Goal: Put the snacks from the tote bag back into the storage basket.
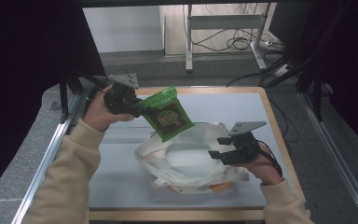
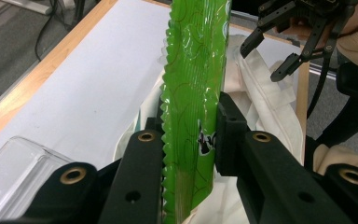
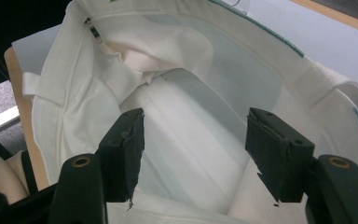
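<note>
Green foil marks the snack packet (image 1: 168,113), which the left gripper (image 1: 137,108) clamps by one edge and holds in the air above the far rim of the white cloth bag (image 1: 186,161). In the left gripper view the packet (image 2: 193,93) stands on edge between the two black jaws, both pads pressed against its sides. The bag lies slumped on the pale mat (image 1: 121,182) near the table's front edge, its mouth open upward. The right gripper (image 1: 221,147) hovers at the bag's right side with its jaws spread and nothing between them; its own view looks down into the bag (image 3: 191,121). Something orange (image 1: 221,187) peeks from under the bag's front edge, perhaps another packet.
</note>
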